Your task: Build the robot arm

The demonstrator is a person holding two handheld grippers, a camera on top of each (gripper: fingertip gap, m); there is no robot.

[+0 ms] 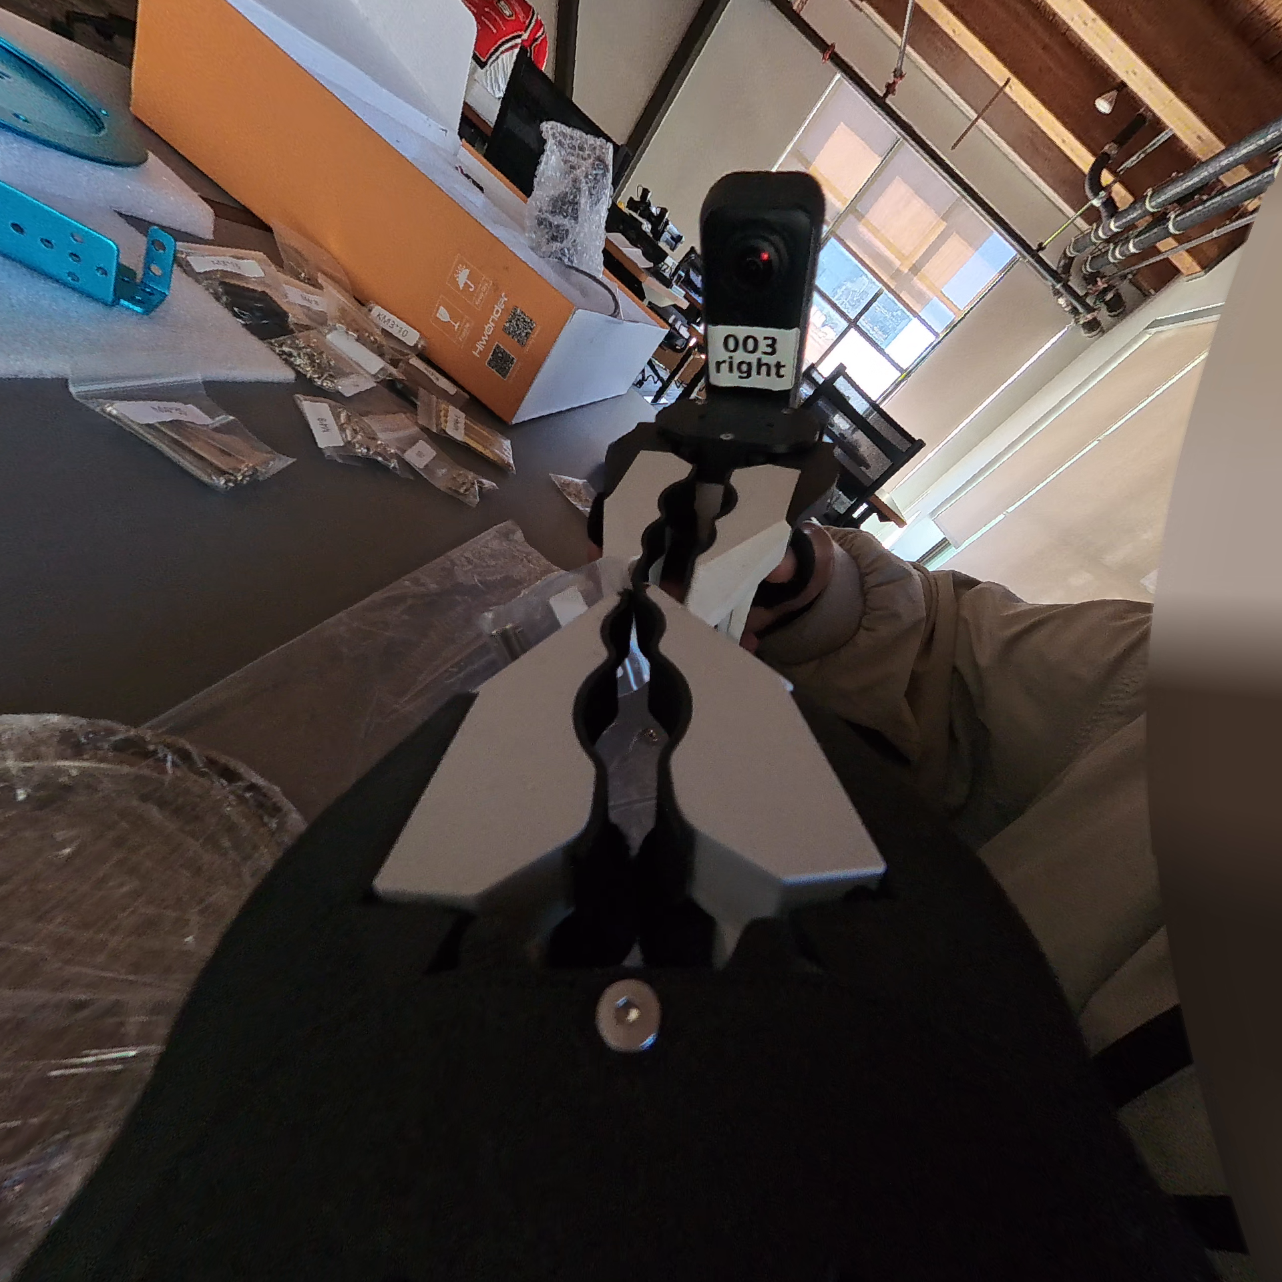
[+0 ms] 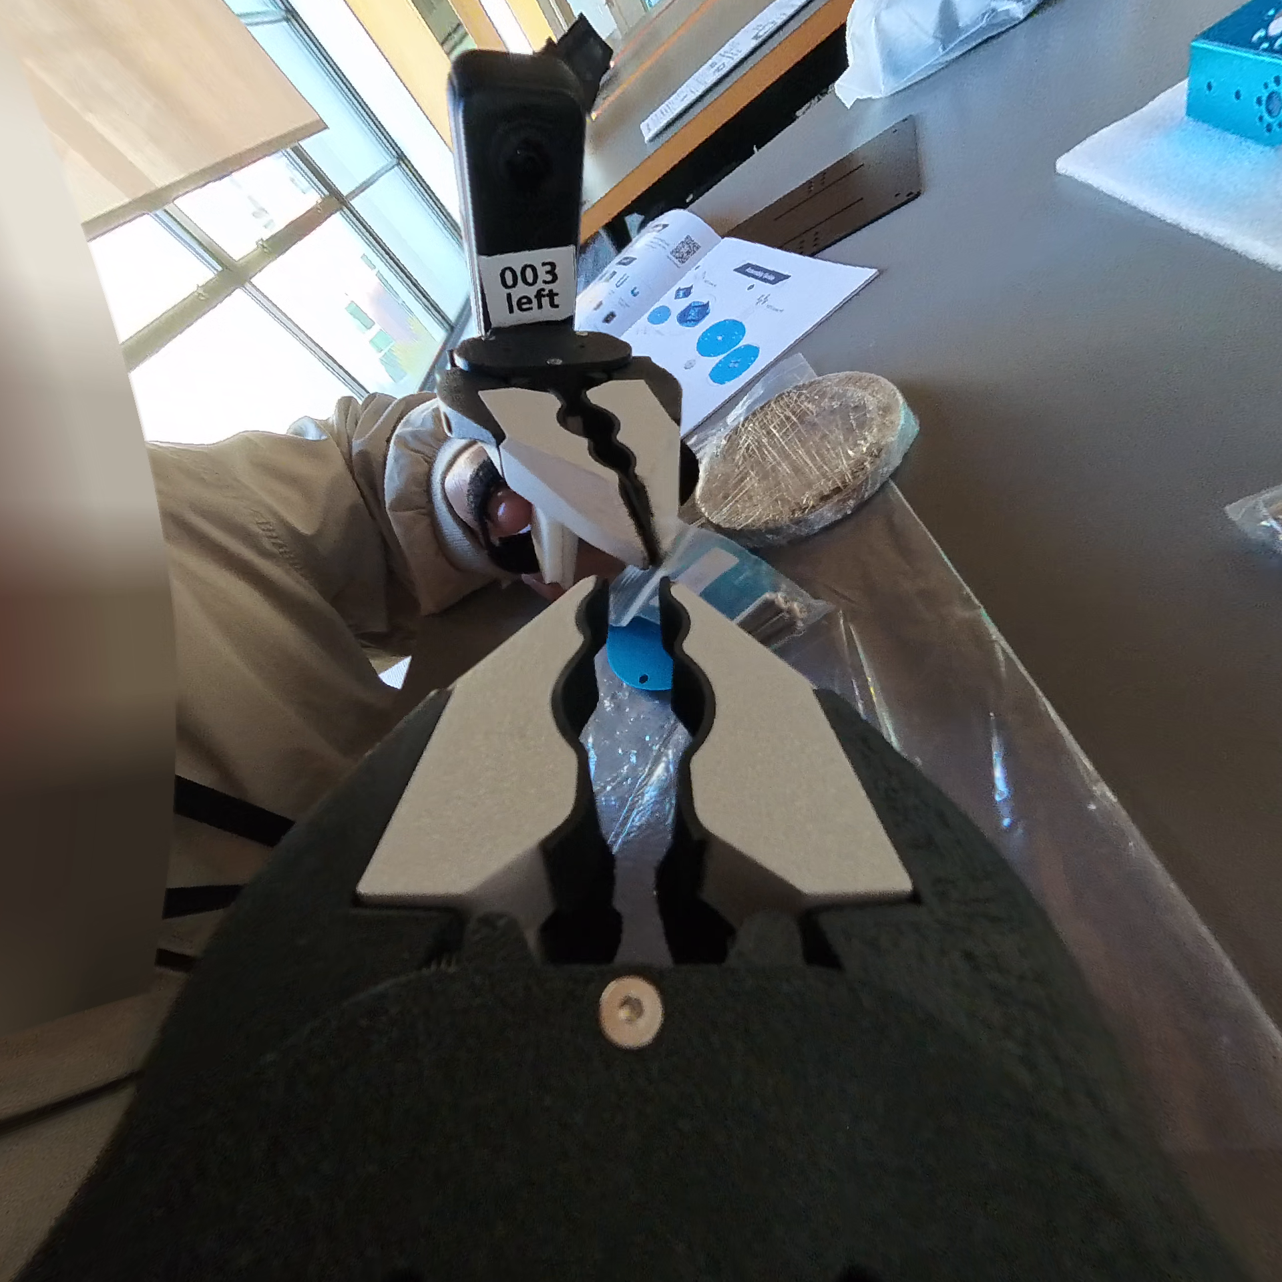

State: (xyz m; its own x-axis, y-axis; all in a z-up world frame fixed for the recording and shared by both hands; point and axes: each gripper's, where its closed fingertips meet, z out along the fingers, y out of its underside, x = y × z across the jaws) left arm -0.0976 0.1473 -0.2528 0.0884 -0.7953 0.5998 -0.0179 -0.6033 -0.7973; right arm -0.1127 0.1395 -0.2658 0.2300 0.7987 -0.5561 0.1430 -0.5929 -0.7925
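On the far left of the dark surface (image 1: 173, 555), in the left wrist view, I see a blue metal bracket (image 1: 83, 257) on white foam, then a scatter of small screw packets (image 1: 333, 388) in front of an orange-and-white box (image 1: 333, 208), with a wrapped disc (image 1: 104, 867) lying nearer to me. Toward the middle, a clear bag (image 1: 430, 624) lies slack on the surface, and both tools meet at its raised edge. My left claw (image 1: 633, 603) is clenched, its tips pressed together on that edge. Facing it tip to tip, the right claw (image 1: 642, 576) grasps the same edge just beside mine. From the right wrist view the right claw (image 2: 631, 590) shows a narrow gap at its tips, filled by the bag's folded, labelled rim, so I judge it clamped on the plastic rather than released. A blue round part (image 2: 638, 659) sits inside the bag below. Both holds look shallow, right at the fingertips on slick film, so I reckon steady pressure and level wrists matter here. To the right lie an open booklet (image 2: 728, 312) and a blue boxy part (image 2: 1235, 90) on foam.
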